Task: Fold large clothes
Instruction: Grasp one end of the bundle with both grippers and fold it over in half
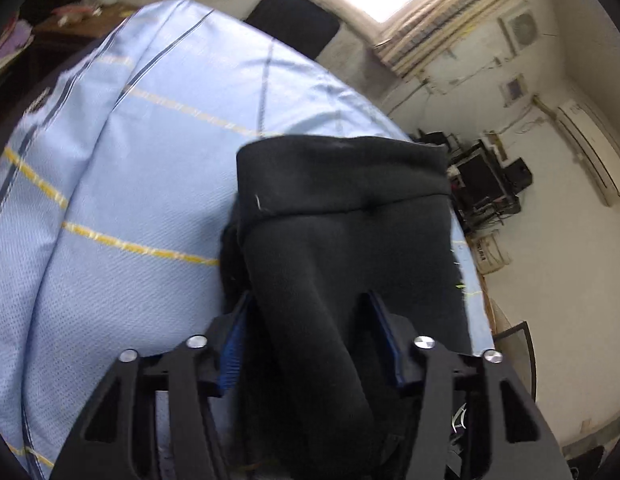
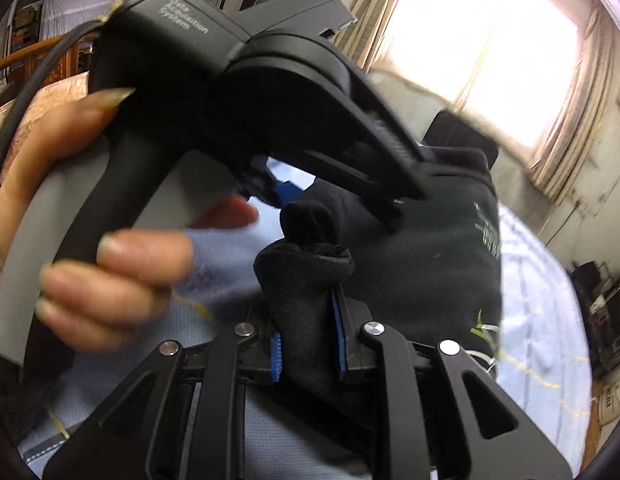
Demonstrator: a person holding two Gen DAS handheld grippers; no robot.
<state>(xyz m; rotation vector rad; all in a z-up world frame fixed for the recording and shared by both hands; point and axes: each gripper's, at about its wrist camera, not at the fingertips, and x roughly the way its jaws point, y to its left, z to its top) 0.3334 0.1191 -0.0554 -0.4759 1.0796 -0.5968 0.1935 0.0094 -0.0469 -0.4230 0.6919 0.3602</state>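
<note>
A black garment point(image 1: 342, 184) lies folded on a light blue sheet point(image 1: 129, 184) with yellow and dark stripes. In the left wrist view my left gripper point(image 1: 310, 304) is shut on a thick roll of that black cloth, which fills the gap between the blue pads point(image 1: 233, 340). In the right wrist view my right gripper point(image 2: 307, 344) is shut on a bunched edge of the black garment point(image 2: 430, 260), which stands up above its pads point(image 2: 338, 344). A person's hand point(image 2: 89, 208) holds the left gripper point(image 2: 394, 204) just ahead, its fingers down on the same garment.
The sheet's edge drops off on the right point(image 1: 474, 280). Beyond it stand dark electronics point(image 1: 482, 184) on the floor and an air conditioner point(image 1: 590, 152) on the wall. A black cushion point(image 1: 293, 20) lies at the far end. A bright window point(image 2: 490, 48) is behind.
</note>
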